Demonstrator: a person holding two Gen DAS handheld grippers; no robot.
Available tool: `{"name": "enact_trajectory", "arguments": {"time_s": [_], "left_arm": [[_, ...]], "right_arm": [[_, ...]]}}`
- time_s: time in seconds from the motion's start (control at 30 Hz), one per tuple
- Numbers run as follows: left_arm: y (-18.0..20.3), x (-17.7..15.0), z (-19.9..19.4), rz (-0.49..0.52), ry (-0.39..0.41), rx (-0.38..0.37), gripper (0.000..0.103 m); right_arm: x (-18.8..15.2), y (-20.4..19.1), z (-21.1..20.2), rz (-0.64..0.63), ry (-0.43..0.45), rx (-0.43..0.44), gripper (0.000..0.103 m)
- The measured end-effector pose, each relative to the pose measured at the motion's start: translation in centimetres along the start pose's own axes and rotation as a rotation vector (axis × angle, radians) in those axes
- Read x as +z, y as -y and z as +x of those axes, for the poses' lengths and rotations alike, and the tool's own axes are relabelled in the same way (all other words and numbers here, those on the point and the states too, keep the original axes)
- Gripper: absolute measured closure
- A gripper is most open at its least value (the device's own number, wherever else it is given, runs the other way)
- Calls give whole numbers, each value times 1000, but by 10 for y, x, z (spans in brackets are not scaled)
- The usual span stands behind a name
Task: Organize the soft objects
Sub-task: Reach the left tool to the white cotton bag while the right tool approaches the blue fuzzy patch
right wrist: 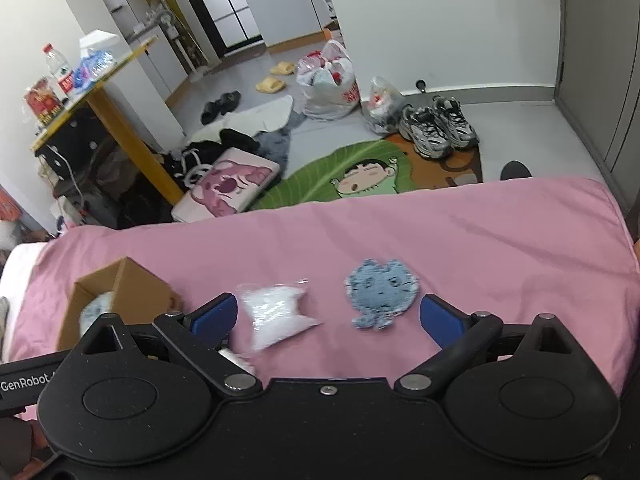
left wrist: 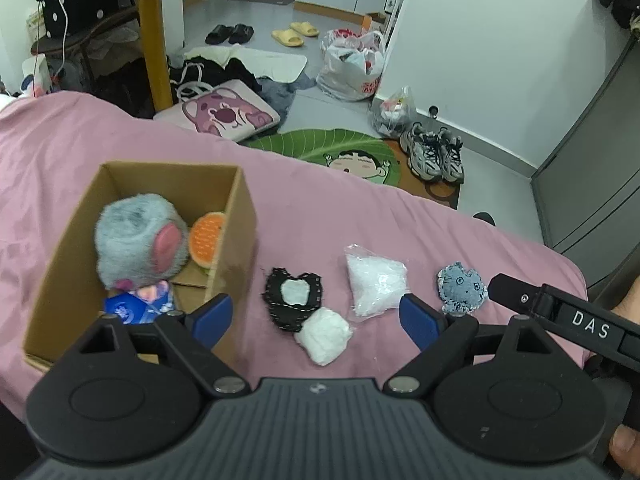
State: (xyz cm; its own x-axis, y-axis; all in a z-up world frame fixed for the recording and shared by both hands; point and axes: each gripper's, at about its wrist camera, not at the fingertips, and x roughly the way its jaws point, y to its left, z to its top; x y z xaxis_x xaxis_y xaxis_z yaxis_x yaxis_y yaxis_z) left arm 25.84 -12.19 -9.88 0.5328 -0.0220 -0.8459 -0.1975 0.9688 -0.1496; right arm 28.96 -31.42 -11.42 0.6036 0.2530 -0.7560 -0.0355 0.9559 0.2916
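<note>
A cardboard box point(left wrist: 236, 216) on the pink bedcover holds a grey plush point(left wrist: 136, 240), an orange plush point(left wrist: 208, 236) and a blue item point(left wrist: 132, 306). To its right lie a black stitched patch point(left wrist: 292, 294), a white soft ball point(left wrist: 324, 338), a clear bag of white filling point(left wrist: 374, 284) and a blue-grey fabric toy point(left wrist: 460, 286). My left gripper point(left wrist: 316, 314) hangs open above the patch and ball, holding nothing. My right gripper point(right wrist: 326, 314) is open too, over the bag point(right wrist: 276, 314) and the blue-grey toy point(right wrist: 380, 292). The box point(right wrist: 132, 284) shows at the left.
The pink bed's far edge point(right wrist: 360, 196) drops to a floor with a green cartoon rug point(right wrist: 352, 172), sneakers point(right wrist: 436, 124), plastic bags point(right wrist: 328, 84), a pink cushion point(left wrist: 224, 112) and a yellow-legged table point(right wrist: 100, 96). The right tool's arm point(left wrist: 560, 312) reaches in beside the blue-grey toy.
</note>
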Motion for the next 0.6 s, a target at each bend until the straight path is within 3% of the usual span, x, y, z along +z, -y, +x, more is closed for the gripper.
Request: {"name": "enact_trajectory", "arguments": {"time_s": [0.37,0.6], "left_arm": [[22,8,55,-33,-41,13,14],[35,7,90,-35,-74,24,14]], "right_arm": [[10,30,33,35,-74,4,17],[4,57,69,153,-123,41,34]]}}
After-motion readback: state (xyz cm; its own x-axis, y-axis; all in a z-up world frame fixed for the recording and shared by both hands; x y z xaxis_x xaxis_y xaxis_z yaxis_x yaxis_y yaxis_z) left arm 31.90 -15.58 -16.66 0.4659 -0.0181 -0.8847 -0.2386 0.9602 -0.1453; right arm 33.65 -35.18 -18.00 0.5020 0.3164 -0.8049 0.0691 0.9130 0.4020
